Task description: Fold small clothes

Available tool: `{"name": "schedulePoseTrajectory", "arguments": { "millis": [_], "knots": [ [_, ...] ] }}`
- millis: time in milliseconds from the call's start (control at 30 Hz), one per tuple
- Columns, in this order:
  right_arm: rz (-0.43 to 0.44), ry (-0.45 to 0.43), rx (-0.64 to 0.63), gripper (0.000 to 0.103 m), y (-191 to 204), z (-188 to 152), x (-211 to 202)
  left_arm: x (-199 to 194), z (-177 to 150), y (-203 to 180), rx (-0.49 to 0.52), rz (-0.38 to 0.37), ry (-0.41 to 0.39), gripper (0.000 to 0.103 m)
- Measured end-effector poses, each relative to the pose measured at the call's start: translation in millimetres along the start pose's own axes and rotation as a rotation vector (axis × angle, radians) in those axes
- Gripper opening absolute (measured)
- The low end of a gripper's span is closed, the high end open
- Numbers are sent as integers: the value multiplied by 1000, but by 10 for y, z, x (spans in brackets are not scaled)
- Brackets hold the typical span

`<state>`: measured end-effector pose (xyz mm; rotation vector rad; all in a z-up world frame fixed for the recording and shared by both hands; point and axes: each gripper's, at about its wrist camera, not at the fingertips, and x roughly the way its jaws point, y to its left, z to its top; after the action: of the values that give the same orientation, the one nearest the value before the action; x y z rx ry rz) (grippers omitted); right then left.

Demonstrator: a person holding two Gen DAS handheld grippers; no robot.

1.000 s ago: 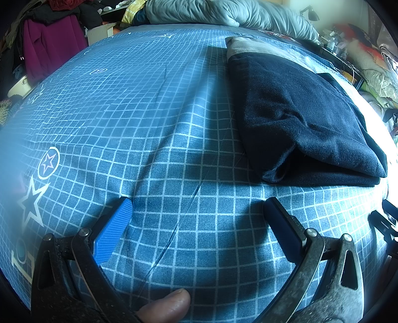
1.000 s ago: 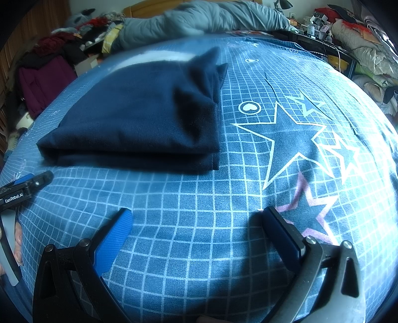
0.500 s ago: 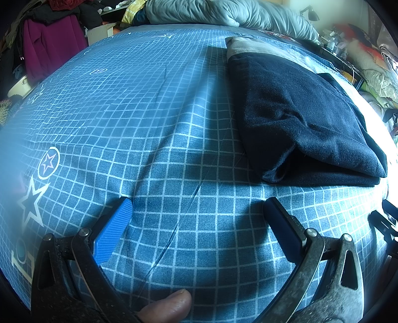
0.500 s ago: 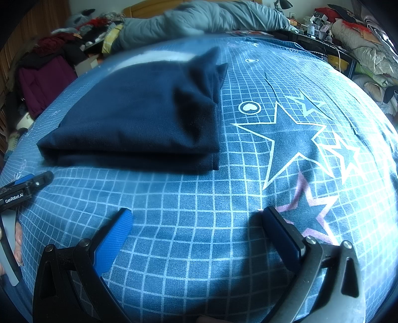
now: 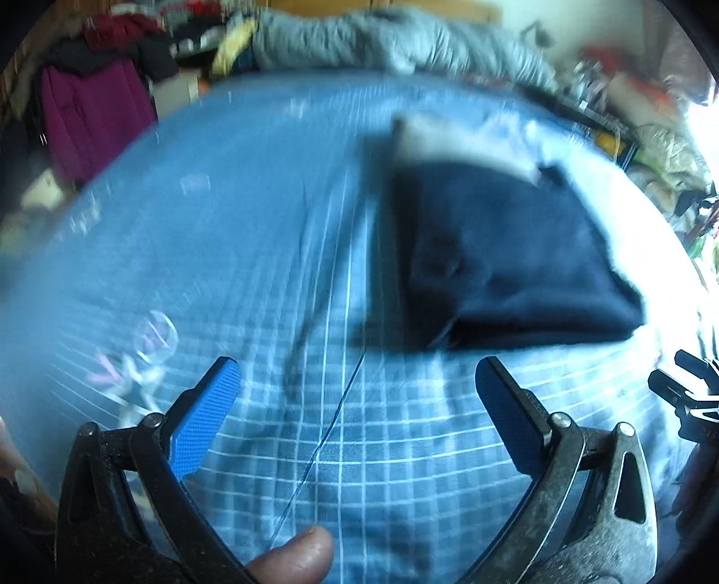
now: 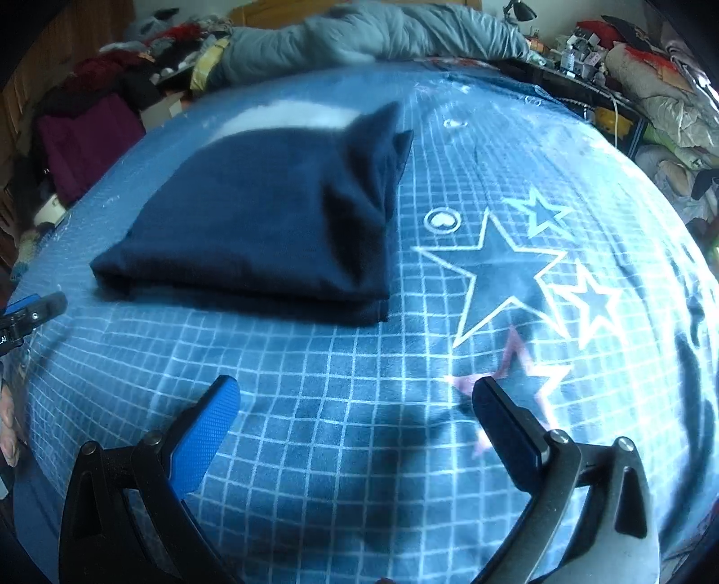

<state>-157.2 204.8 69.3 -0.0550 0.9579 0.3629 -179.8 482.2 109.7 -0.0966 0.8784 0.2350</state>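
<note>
The dark blue folded cloth (image 6: 265, 220) lies flat on the bed cover (image 6: 359, 359), which is blue with white squares and stars. It sits in the middle part of the bed, a bit toward the far end where the grey blanket (image 6: 368, 31) is heaped. Its thick folded edge faces the grippers. One corner at the far right of the cloth sticks up a little.

The right gripper (image 6: 355, 400) hangs over bare cover near the close edge of the bed, with its two fingers spread wide and nothing between them. The cloth is a little way past its tips, not touching.

The left gripper (image 5: 355, 386) is also spread wide and holds nothing. The left view is blurry, so the cloth (image 5: 508, 256) looks smeared there, but it seems to lie ahead and to the right of the tips. A thumb (image 5: 292, 557) shows at the bottom.

There is lots of bare cover on the left side and the right side of the cloth. Piles of clothes (image 6: 90, 134) sit past the left edge of the bed.
</note>
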Motion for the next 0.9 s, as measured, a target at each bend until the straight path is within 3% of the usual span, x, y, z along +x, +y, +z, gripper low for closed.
{"name": "schedulePoseTrajectory", "arguments": {
  "millis": [133, 233, 300, 333, 400, 433, 567, 733, 900],
  "knots": [
    [-36, -150, 12, 103, 128, 171, -846, -966, 207, -253, 48, -17, -236, 103],
    [-98, -328, 6, 103, 262, 223, -1692, -1867, 238, -453, 65, -38, -483, 103],
    [-168, -463, -13, 103, 417, 164, -2208, -2302, 168, -552, 66, -85, -626, 103],
    [-206, -500, -6, 103, 505, 119, -2393, -2419, 148, -605, 63, -135, -641, 103],
    [-210, -476, 1, 103, 599, 85, -2544, -2461, 190, -704, 71, -242, -545, 103],
    [-195, -441, 2, 103, 613, 111, -2556, -2453, 201, -779, 85, -249, -492, 103],
    [-199, -389, 0, 103, 652, 119, -2593, -2518, 126, -991, 148, -148, -501, 103],
    [-148, -315, 32, 103, 544, 50, -2593, -2386, 188, -971, 143, -71, -414, 103],
    [-145, -293, 30, 103, 547, 67, -2535, -2378, 163, -825, 123, -59, -383, 103]
  ]
}}
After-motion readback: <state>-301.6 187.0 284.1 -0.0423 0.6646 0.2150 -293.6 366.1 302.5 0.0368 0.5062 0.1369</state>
